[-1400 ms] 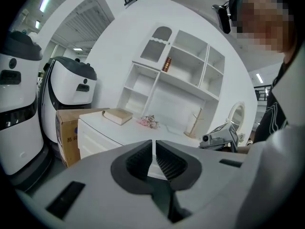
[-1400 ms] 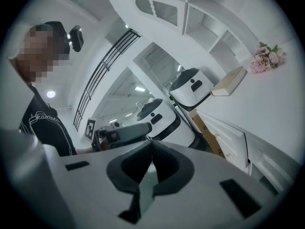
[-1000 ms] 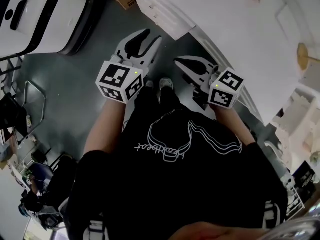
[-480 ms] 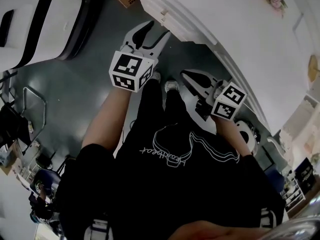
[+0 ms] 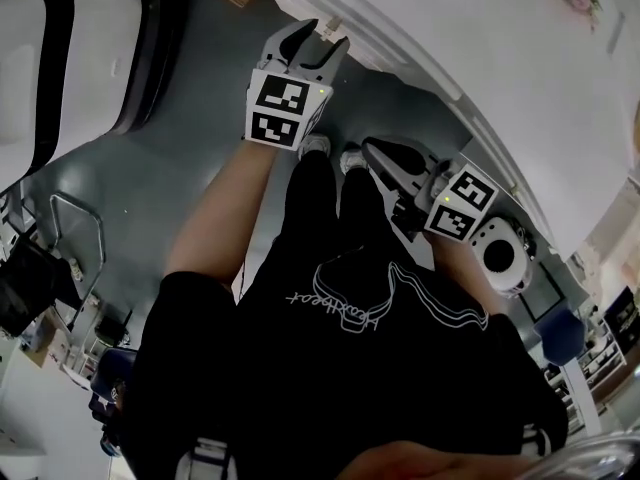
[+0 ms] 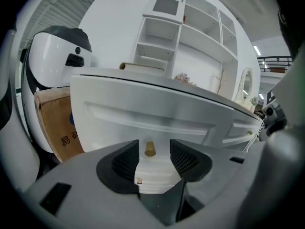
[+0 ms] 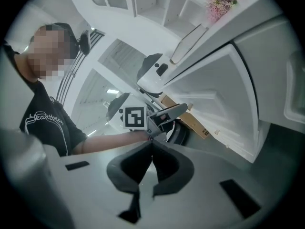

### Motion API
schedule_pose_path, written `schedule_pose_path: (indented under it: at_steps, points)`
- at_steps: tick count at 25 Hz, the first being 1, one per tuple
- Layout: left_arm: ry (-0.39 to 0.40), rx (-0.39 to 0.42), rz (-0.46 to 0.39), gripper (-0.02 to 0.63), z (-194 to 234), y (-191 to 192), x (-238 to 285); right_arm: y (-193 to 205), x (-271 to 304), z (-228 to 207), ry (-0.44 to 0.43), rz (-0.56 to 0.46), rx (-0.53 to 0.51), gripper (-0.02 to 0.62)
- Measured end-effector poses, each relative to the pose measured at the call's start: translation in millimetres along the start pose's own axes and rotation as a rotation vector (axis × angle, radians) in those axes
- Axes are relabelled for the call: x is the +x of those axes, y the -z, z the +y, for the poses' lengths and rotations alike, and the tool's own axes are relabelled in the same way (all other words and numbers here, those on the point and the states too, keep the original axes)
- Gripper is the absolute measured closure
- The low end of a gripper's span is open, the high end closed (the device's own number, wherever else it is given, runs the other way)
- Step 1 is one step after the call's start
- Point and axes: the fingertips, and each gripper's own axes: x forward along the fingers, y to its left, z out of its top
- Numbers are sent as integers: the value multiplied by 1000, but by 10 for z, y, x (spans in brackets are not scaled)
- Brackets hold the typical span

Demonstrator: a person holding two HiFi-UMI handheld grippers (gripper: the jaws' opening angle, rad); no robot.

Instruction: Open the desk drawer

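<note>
Left gripper view: drawer front (image 6: 157, 120) runs left-right, brass knob (image 6: 149, 149) pointing straight out.

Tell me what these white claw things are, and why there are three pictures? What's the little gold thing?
There is no robot here. A person holds a grabbing tool in each hand. The head view comes from a camera on their head, looking down at their black shirt and both tools. The other two pictures come from cameras riding on the tools themselves.

The left gripper has just been opening its fingers. They stand wide apart, with the gold knob of a white drawer between them, not touched yet. The right gripper is shut and holds nothing. The checkered cube is simply part of the tool.
</note>
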Motion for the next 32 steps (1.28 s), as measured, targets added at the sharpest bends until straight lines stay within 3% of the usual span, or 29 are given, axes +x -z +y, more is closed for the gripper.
schedule_pose_path:
  at_steps: [9,18,32]
  points:
    - [21,59,31,411,65,121,244,47,70,-71,35,-30,44,589]
    - [18,66,12,509,69,151,292,71,141,-36,51,-48,49,589]
    - [26,78,29,518,52,162,307,137,220,52,40,-45,48,589]
